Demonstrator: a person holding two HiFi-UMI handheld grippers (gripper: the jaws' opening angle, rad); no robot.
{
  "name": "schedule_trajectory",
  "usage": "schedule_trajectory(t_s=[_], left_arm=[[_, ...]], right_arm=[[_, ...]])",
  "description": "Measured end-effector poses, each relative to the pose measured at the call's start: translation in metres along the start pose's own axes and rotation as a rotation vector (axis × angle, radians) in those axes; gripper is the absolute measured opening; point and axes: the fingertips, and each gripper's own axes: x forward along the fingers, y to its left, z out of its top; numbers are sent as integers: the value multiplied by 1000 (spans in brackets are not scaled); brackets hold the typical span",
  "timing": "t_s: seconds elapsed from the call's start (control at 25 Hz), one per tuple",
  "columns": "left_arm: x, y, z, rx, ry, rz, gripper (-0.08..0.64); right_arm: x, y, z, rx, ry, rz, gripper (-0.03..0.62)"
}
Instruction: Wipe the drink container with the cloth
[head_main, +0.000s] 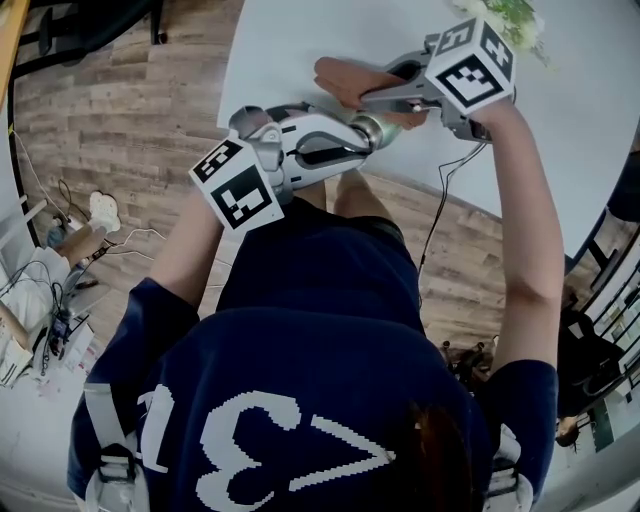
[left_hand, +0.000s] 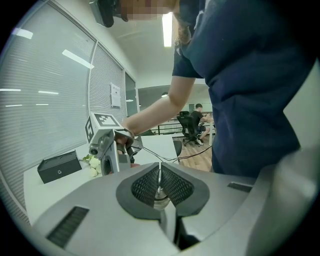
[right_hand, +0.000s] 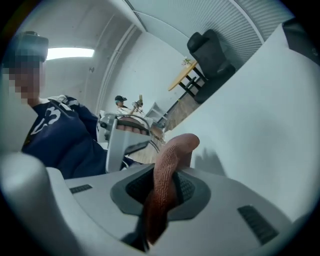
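Above the white table (head_main: 290, 50), our right gripper (right_hand: 167, 197) clamps the rust-brown cloth (right_hand: 170, 160). Our left gripper (left_hand: 160, 195) pinches the metal drink container (head_main: 376, 129), which is mostly hidden.

The left gripper (head_main: 358, 136) hides most of the drink container (head_main: 379, 128); the cloth (right_hand: 172, 155) disappears at its lower end inside the right gripper (right_hand: 166, 192).

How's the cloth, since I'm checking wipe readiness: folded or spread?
Folded: the cloth stands bunched as a narrow doubled strip pinched by the right gripper.
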Motion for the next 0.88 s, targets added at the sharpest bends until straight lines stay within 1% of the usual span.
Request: schedule_trajectory(t_s=[0.12, 0.16, 0.24, 0.32, 0.4, 0.56, 0.6, 0.68, 0.8, 0.88], left_arm=[[0, 0, 2, 5, 0, 0, 25], [0, 1, 2, 7, 0, 2, 25], [0, 1, 2, 13, 2, 2, 25], [1, -1, 2, 28, 7, -9, 25], [4, -2, 3, 46, 11, -22, 25], [9, -3, 4, 52, 11, -24, 25], [11, -3, 4, 53, 12, -25, 25], [11, -4, 5, 54, 16, -24, 25], [9, -3, 4, 44, 16, -8, 25], [7, -1, 3, 37, 14, 1, 25]], right_arm=[[-6, -30, -18, 29, 31, -94, 64], [-7, -36, -22, 37, 27, -106, 64], [-8, -38, -24, 42, 11, -101, 66], [-8, -29, -22, 11, 26, -80, 64], [-7, -9, -15, -46, 59, -41, 64], [3, 38, 1, -132, 110, 104, 64], [5, 43, 3, -138, 122, 123, 64], [8, 42, 2, -120, 138, 134, 64], [3, 21, -2, -65, 111, 103, 64], [-4, -7, -10, -19, 91, 26, 64]])
